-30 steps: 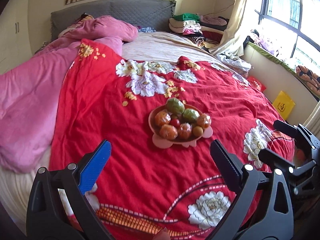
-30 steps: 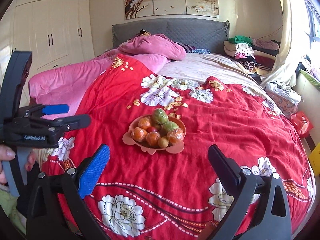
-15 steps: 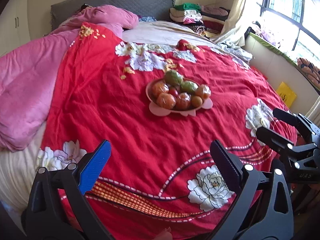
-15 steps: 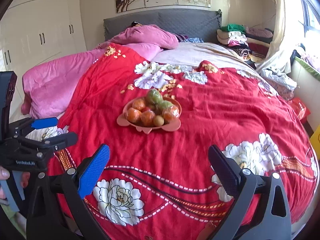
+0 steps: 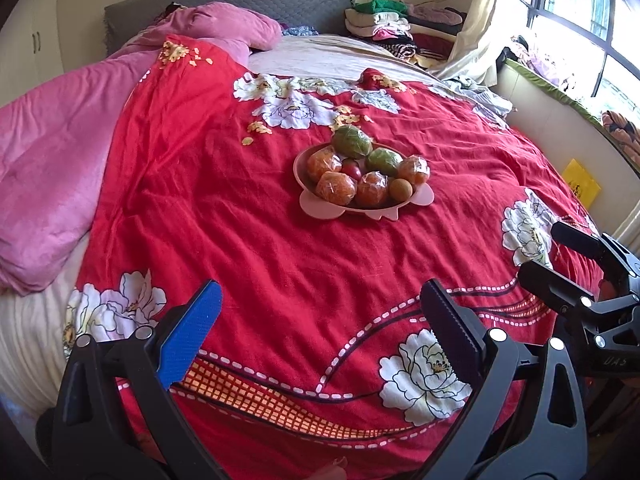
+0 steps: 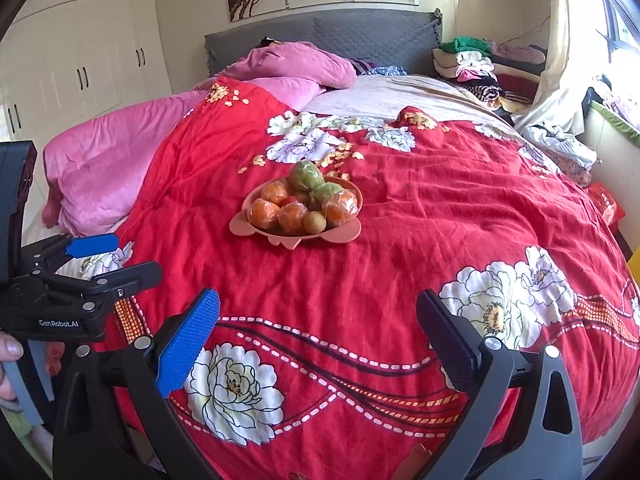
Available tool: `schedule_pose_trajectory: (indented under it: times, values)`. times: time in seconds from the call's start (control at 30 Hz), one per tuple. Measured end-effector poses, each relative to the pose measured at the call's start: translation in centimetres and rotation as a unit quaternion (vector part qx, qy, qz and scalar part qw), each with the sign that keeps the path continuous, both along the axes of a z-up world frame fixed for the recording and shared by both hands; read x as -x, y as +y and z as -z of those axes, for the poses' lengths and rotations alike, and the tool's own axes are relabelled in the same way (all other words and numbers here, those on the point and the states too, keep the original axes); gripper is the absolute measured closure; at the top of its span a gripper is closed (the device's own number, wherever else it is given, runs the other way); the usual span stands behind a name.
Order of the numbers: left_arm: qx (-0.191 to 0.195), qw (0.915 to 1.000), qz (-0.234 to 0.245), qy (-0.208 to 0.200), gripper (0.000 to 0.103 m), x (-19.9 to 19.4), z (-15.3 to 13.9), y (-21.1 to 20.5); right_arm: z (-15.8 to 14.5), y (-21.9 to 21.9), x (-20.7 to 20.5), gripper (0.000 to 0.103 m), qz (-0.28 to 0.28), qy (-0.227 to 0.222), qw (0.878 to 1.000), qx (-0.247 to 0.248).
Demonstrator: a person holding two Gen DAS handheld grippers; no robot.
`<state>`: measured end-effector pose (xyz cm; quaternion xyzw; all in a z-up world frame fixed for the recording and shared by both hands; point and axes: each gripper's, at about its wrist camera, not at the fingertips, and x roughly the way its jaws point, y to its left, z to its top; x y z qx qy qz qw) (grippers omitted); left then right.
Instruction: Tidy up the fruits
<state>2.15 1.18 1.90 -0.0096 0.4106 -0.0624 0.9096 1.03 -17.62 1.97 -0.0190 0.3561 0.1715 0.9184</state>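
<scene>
Both grippers hang over the foot of the bed, left gripper [image 5: 320, 320] and right gripper [image 6: 318, 322] each spread wide and holding nothing. Ahead, well apart from them, the pink plate [image 5: 320, 206] sits mid-quilt [image 5: 280, 260], piled with fruit [image 5: 368, 168]. Several pieces look film-wrapped, so probably slippery; round, light, likely to roll off the heap. I'd pinch one across its middle, gently, taking a top piece first. Since a second ago the plate sits farther up the views, as if the grippers had pulled back.

black gripper [image 6: 316, 334] frames, silver screws, one blue pad [image 6: 188, 338] each
</scene>
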Motion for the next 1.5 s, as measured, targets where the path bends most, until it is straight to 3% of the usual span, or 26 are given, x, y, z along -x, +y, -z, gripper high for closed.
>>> schedule_pose_trajectory:
  times: [1.5]
  values:
    - [-0.001,1.0000,-0.009,0.002,0.010,0.18,0.21,0.12,0.00,-0.21,0.13,0.005,0.000,-0.002,1.000,0.001]
